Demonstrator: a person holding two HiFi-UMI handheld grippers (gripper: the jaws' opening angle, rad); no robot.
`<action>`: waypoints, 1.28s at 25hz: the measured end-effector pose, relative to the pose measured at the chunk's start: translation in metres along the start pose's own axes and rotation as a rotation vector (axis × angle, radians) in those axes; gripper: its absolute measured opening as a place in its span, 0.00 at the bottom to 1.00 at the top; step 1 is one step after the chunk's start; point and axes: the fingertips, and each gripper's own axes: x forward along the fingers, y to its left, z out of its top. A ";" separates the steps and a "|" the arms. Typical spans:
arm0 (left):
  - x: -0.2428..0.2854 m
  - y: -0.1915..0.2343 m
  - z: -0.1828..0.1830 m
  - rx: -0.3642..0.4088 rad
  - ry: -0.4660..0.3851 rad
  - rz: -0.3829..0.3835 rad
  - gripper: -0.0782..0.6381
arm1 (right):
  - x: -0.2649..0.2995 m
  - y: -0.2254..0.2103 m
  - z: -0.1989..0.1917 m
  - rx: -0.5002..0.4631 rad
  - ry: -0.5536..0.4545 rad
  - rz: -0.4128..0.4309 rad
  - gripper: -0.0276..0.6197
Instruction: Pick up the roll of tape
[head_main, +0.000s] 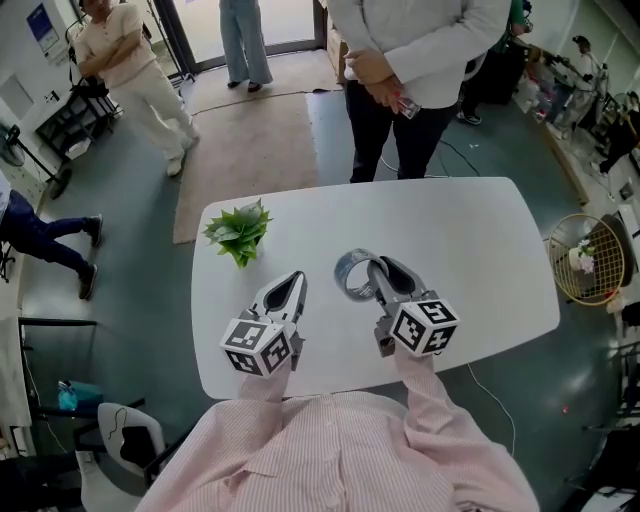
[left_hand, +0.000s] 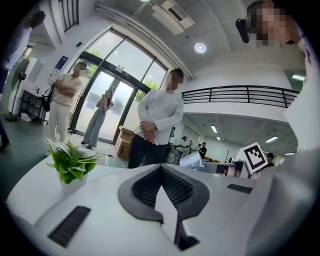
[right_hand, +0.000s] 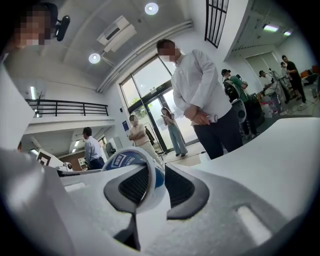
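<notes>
One roll of tape (head_main: 341, 276) is pinched in the right gripper (head_main: 386, 268), just right of the frame's centre in the head view. It is held up clear of the white bench (head_main: 470, 250). In the right gripper view the jaws of that gripper (right_hand: 156, 168) clamp the wall of the roll (right_hand: 125, 159). One jaw is inside the ring and the other is outside it. The roll is white with blue print, and it stands on edge between the pads.

The left gripper (head_main: 297, 279) sits just left of centre. Its jaws are pressed together at the tips with nothing between them, as the left gripper view (left_hand: 161, 168) shows.

There are two grippers in all, and each carries one marker cube. The left cube (head_main: 258, 347) and the right cube (head_main: 425, 325) are both in the lower half of the frame. Two pink striped sleeves (head_main: 430, 385) reach up to them from the bottom edge.

One small potted plant (head_main: 238, 232) stands on the upper left part of the bench, well apart from both grippers.

One person in a white shirt (head_main: 415, 60) stands at the far edge of the bench, at top centre. Three more people are on the floor at the upper left and left of the frame. Others at the upper right are too small to count. One tan rug (head_main: 250, 150) lies on the floor beyond the bench.
</notes>
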 end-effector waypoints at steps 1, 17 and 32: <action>-0.001 -0.001 0.003 0.002 -0.006 0.002 0.11 | -0.002 0.002 0.005 0.004 -0.015 0.006 0.19; -0.029 -0.008 0.048 0.102 -0.095 0.043 0.11 | -0.031 0.028 0.066 -0.039 -0.204 0.060 0.19; -0.042 -0.004 0.063 0.142 -0.122 0.076 0.11 | -0.042 0.026 0.073 -0.080 -0.232 0.029 0.19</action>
